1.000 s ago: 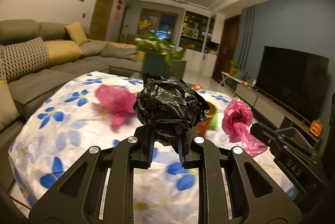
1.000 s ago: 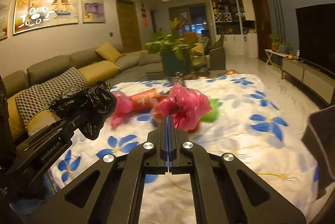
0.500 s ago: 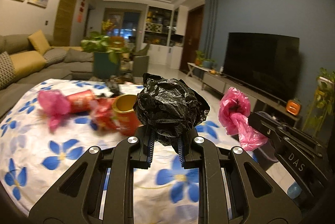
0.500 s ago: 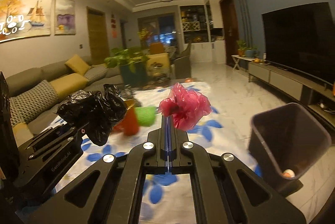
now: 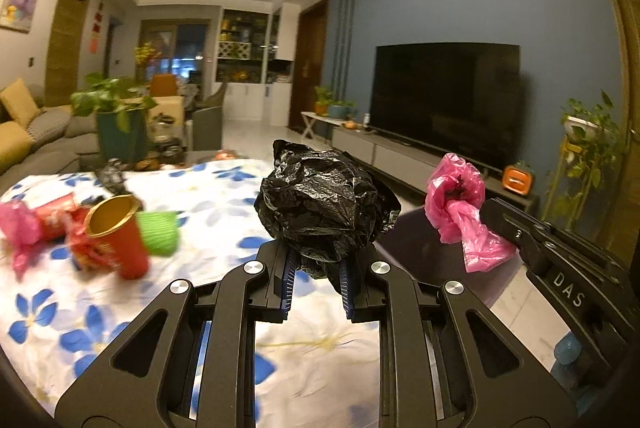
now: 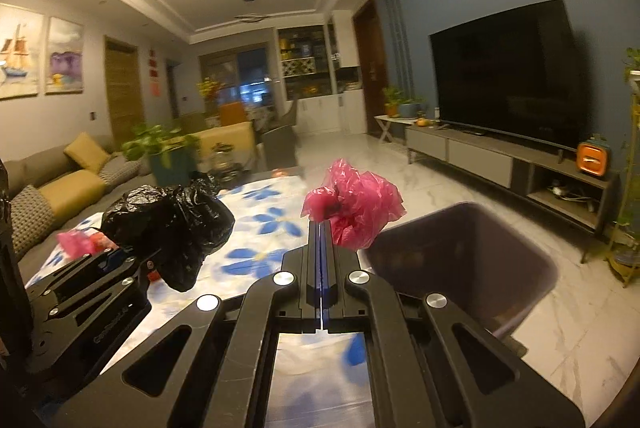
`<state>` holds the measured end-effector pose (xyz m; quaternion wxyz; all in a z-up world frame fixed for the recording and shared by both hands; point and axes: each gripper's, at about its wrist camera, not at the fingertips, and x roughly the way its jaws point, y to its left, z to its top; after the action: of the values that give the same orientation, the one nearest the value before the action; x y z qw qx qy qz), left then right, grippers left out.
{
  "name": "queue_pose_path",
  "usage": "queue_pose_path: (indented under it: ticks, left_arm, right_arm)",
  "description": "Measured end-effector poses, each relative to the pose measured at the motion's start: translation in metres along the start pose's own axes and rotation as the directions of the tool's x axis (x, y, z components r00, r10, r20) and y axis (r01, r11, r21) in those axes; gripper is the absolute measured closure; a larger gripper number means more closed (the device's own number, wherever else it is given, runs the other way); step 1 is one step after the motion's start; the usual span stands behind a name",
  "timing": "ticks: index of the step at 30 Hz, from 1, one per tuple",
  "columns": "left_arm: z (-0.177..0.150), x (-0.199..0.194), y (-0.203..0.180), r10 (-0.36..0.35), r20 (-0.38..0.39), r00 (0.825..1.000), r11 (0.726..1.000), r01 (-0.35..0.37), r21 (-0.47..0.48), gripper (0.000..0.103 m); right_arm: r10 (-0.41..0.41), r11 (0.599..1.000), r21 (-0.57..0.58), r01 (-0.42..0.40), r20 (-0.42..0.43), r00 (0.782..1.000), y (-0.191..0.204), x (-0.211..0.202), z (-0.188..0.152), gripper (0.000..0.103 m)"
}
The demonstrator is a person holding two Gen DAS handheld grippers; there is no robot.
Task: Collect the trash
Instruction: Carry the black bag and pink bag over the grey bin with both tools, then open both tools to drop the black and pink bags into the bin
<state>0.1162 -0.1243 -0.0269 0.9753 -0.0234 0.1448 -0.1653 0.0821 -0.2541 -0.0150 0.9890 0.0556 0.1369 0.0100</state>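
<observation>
My left gripper (image 5: 316, 270) is shut on a crumpled black plastic bag (image 5: 324, 207), held in the air above the table's right edge. My right gripper (image 6: 321, 228) is shut on a crumpled pink plastic bag (image 6: 356, 207), also carried in the air. In the right wrist view a dark trash bin (image 6: 464, 260) stands on the floor just right of the table, below and right of the pink bag. In the left wrist view the pink bag (image 5: 460, 207) hangs to the right of the black one. The black bag (image 6: 172, 224) also shows left in the right wrist view.
A table with a blue-flowered cloth (image 5: 200, 211) carries a red paper cup (image 5: 120, 240), a green cup (image 5: 160, 232), a red wrapper and another pink bag (image 5: 20, 232). A sofa (image 6: 60, 187) lies left, a potted plant (image 5: 116, 123) beyond, and a TV (image 6: 504, 75) on its stand right.
Both grippers have swung to the right with their bags, from facing the table and sofa toward the TV side. The trash bin has come into the right wrist view and grown nearer.
</observation>
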Motion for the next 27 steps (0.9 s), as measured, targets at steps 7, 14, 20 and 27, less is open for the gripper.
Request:
queue_pose_path:
  ticks: [7, 14, 20, 27]
  left_arm:
    - [0.002, 0.028, -0.035, -0.074, -0.009, 0.997, 0.997, 0.074, 0.031, 0.085]
    - [0.000, 0.053, -0.062, -0.143, -0.016, 0.990, 0.988, 0.144, 0.054, 0.085]
    - [-0.003, 0.073, -0.081, -0.188, -0.031, 0.982, 0.980, 0.190, 0.062, 0.085]
    - [-0.006, 0.099, -0.092, -0.215, -0.059, 0.975, 0.975, 0.218, 0.051, 0.085]
  right_arm:
    - [-0.091, 0.996, 0.024, 0.091, 0.013, 0.996, -0.034, 0.005, -0.001, 0.102]
    - [-0.140, 0.989, 0.040, 0.140, 0.002, 0.990, -0.058, 0.012, -0.008, 0.102]
    - [-0.162, 0.985, 0.054, 0.162, -0.008, 0.987, -0.071, 0.016, -0.009, 0.102]
    - [-0.174, 0.983, 0.063, 0.175, -0.009, 0.985, -0.085, 0.023, -0.009, 0.102]
